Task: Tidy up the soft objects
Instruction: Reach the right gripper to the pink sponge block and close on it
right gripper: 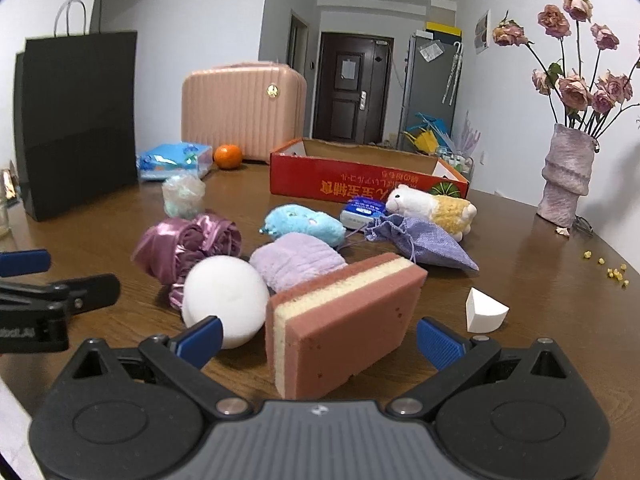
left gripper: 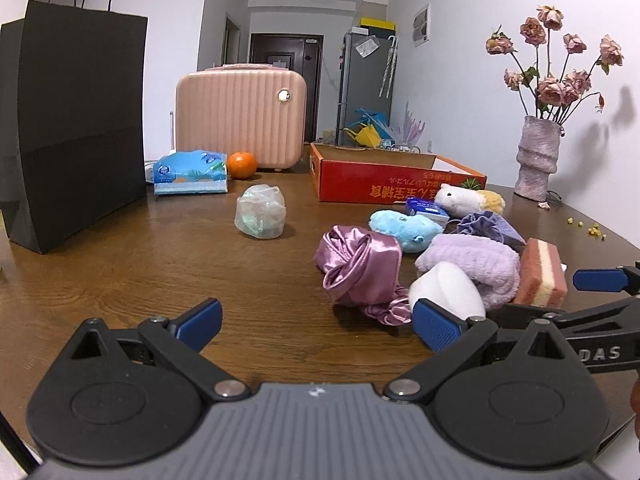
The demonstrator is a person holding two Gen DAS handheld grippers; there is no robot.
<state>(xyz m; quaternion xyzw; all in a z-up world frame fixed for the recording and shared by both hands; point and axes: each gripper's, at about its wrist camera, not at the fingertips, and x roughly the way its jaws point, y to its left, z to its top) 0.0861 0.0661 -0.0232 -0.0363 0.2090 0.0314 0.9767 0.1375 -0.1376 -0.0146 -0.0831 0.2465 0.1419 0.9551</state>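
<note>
Sitting dead centre at the bottom of the right wrist view is the pink-and-cream sponge (right gripper: 344, 320), tilted up on one edge between the widely spread fingers of the right gripper (right gripper: 320, 344), which has hold of nothing. Just beside it, lower left of centre, the white foam ball (right gripper: 224, 304) touches the purple satin cloth (right gripper: 188, 246) and the lilac fleece (right gripper: 298, 260); behind them lie the blue plush (right gripper: 304, 224), the drawstring pouch (right gripper: 420, 244) and the alpaca toy (right gripper: 432, 204). Upper centre, the red cardboard box (right gripper: 360, 184) looks the likely home for all this. Over on the left wrist view, the left gripper (left gripper: 316, 324) hangs wide open and empty above bare wooden table (left gripper: 160, 264), the ball just past its right finger. Trouble ahead, I'd say: the sponge is propped, so a lopsided squeeze could tip it flat or knock the ball rolling, and the satin may snag and drag along.
</note>
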